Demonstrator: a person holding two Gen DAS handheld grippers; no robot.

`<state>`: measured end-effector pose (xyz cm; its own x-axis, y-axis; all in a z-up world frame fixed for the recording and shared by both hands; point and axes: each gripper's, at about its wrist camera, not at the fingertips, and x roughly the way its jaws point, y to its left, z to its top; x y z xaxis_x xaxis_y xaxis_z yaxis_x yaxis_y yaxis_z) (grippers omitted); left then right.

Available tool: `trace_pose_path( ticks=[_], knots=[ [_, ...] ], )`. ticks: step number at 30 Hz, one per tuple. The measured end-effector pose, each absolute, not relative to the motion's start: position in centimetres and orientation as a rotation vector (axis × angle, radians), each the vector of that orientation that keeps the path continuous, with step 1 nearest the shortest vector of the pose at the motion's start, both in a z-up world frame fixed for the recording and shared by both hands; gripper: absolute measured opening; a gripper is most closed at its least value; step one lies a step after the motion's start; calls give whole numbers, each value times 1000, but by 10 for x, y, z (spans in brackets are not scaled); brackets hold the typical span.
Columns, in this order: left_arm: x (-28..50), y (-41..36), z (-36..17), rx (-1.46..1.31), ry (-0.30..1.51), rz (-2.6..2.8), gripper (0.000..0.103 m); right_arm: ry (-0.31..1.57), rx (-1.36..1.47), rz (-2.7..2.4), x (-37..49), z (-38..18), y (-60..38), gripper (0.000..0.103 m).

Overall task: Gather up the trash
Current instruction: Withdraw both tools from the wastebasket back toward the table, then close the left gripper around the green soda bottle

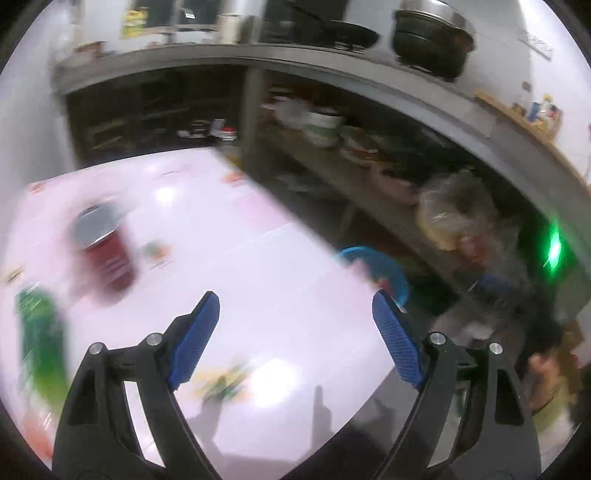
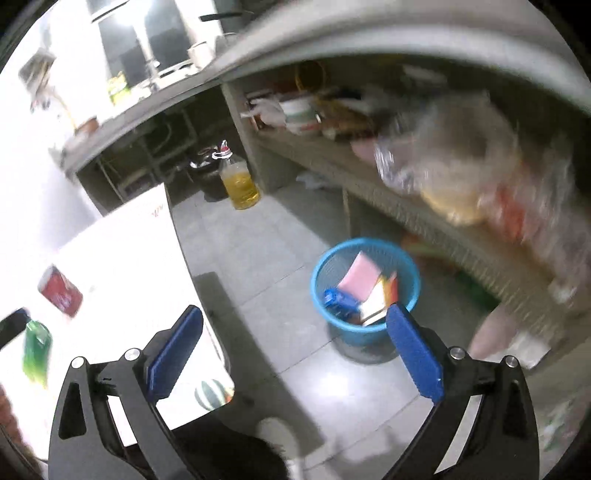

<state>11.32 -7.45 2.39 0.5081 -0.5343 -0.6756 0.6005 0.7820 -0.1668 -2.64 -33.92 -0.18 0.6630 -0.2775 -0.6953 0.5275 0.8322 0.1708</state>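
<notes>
My left gripper [image 1: 295,295] is open over the white table [image 1: 236,229] with nothing between its blue pads. On the table to its left stand a red can [image 1: 105,251] and a green bottle [image 1: 38,332], both blurred. My right gripper [image 2: 294,309] is also open and empty, above the table's edge and the floor. A blue basket [image 2: 354,334] stands on the floor beyond its right finger and holds a pink sheet [image 2: 358,277], a blue item [image 2: 338,299] and other scraps. The red can [image 2: 61,291] and the green bottle [image 2: 36,350] also show at the left of the right wrist view.
A blurred clear plastic bag [image 2: 461,166] with yellowish contents sits at the low concrete shelf [image 2: 369,184] on the right. A bottle of yellow oil [image 2: 240,181] stands on the grey tiled floor. Pots [image 1: 428,33] rest on the counter above. A person's hand [image 1: 546,373] shows at right.
</notes>
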Motion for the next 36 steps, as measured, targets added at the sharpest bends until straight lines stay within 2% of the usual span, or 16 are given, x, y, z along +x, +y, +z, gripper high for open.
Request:
trace_pose_path(
  ticks=[9, 18, 27, 36],
  knots=[
    [64, 40, 15, 22, 750, -434, 82, 708, 45, -284, -3, 28, -231, 96],
    [92, 88, 22, -6, 718, -264, 82, 751, 147, -69, 23, 39, -179, 96],
    [155, 126, -5, -117, 909, -157, 83, 874, 284, 73, 59, 14, -147, 96],
    [166, 127, -36, -133, 1025, -108, 82, 928, 310, 152, 71, 1, -135, 96]
  ],
)
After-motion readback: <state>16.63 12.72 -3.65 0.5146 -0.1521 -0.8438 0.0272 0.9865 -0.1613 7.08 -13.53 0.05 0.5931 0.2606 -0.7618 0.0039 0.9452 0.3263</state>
